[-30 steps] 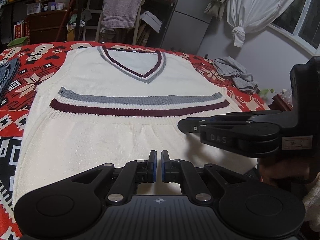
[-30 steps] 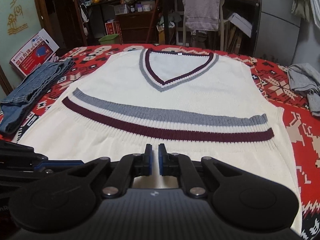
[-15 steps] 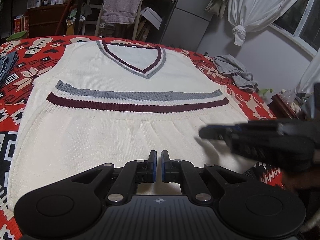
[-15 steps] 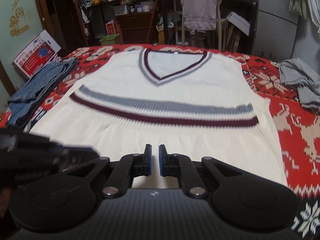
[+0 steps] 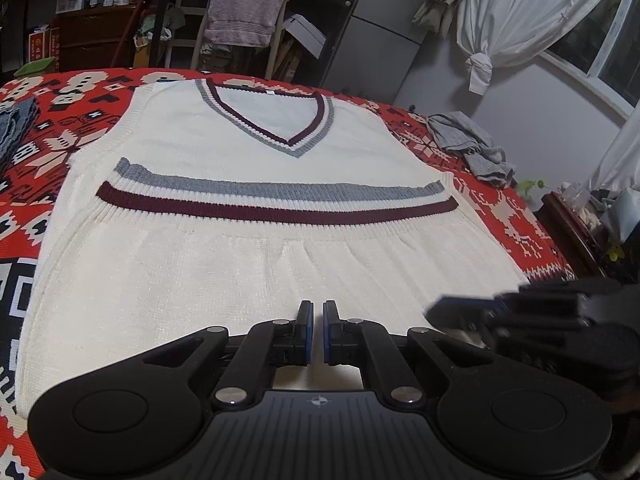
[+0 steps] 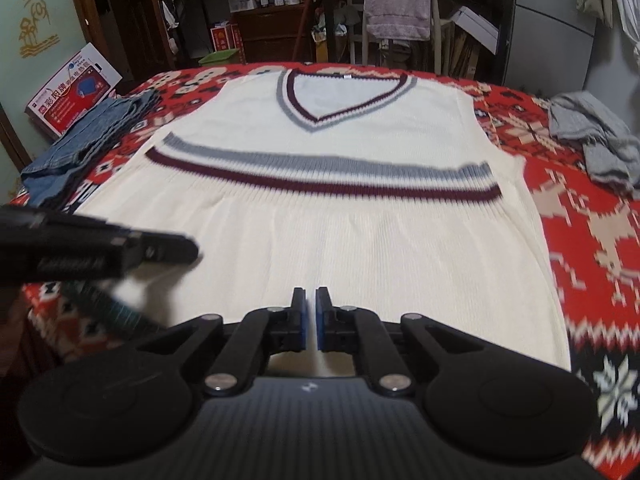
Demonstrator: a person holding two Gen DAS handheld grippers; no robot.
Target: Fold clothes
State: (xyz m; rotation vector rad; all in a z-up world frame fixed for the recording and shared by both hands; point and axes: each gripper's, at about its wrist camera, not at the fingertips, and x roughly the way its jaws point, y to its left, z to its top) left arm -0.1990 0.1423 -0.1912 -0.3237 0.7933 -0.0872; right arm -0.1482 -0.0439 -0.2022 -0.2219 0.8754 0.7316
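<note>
A cream knitted vest (image 5: pixel 256 152) (image 6: pixel 360 136) with a V-neck and grey and maroon stripes lies flat on the bed, neck at the far end. Over its near edge sits my left gripper (image 5: pixel 315 308), shut, with nothing between the blue pads. My right gripper (image 6: pixel 311 294) is also shut and empty, above the near part of the vest. Each gripper shows in the other's view. The right gripper (image 5: pixel 440 313) is blurred at the vest's right side, and the left gripper (image 6: pixel 192 246) is at the vest's left edge.
A red patterned blanket (image 5: pixel 80 92) (image 6: pixel 580 216) covers the bed. Folded jeans (image 6: pixel 80 148) lie left of the vest and a crumpled grey garment (image 5: pixel 468 148) (image 6: pixel 596 140) lies on the right. Beyond the bed stand a chair with a towel (image 5: pixel 248 4) and cluttered shelves.
In the left wrist view the right gripper has slid right and lower, away from the vest's middle. In the right wrist view the left gripper sits higher. The vest lies as before.
</note>
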